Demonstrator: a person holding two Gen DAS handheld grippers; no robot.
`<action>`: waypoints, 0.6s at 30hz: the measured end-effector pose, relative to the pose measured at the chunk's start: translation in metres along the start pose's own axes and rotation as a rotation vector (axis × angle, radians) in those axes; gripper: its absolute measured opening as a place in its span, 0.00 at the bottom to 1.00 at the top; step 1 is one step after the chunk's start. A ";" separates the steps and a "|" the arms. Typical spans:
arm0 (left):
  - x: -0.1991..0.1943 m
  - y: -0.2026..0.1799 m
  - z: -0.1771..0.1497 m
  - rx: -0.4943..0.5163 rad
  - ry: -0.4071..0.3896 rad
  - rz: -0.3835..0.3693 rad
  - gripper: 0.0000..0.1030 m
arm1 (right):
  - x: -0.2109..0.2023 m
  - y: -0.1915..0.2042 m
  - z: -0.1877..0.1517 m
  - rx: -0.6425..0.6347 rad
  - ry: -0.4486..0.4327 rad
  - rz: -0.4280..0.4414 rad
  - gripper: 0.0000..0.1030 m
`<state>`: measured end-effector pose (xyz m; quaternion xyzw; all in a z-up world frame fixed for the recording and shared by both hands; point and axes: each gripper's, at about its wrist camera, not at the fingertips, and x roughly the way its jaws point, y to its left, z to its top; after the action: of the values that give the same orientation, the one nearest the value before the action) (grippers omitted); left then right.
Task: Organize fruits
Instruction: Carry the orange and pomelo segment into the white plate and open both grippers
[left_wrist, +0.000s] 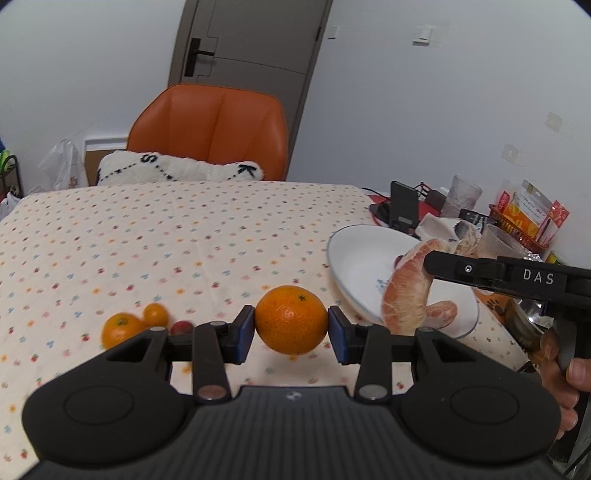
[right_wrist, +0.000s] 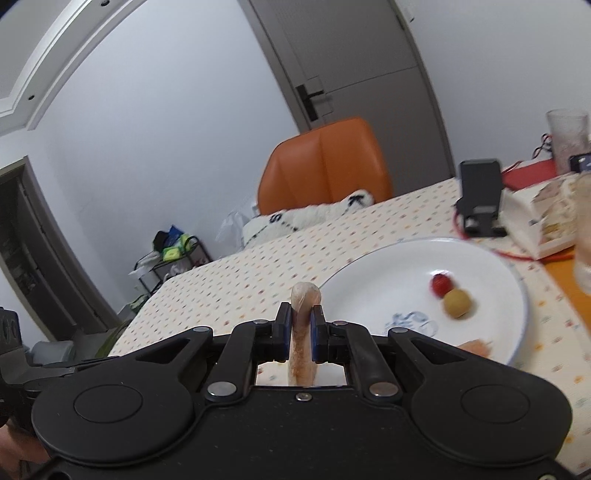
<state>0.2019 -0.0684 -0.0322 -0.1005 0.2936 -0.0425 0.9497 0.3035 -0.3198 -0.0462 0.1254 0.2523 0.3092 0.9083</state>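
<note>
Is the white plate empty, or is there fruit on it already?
Not empty. The white plate holds a small red fruit and a small yellow-green fruit, touching each other, and a peeled citrus segment.

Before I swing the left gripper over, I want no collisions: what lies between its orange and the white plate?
In the left wrist view, only bare dotted tablecloth separates the held orange from the white plate; the right gripper's pomelo segment hangs over the plate.

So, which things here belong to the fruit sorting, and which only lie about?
Belong to the job:
- orange in the left tongs
- pomelo segment in the right tongs
- white plate
- small oranges on the cloth

Just lying about:
- phone stand
- glass
- snack packets
</note>
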 end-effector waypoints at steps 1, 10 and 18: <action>0.001 -0.002 0.001 0.003 -0.001 -0.004 0.40 | -0.002 -0.002 0.002 0.001 -0.004 -0.008 0.08; 0.014 -0.020 0.005 0.029 0.006 -0.029 0.40 | -0.008 -0.025 0.006 0.023 -0.018 -0.069 0.08; 0.025 -0.028 0.006 0.042 0.023 -0.035 0.40 | -0.001 -0.033 0.000 0.043 0.004 -0.061 0.25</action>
<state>0.2252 -0.0987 -0.0355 -0.0851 0.3017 -0.0663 0.9473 0.3189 -0.3465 -0.0585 0.1365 0.2642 0.2762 0.9139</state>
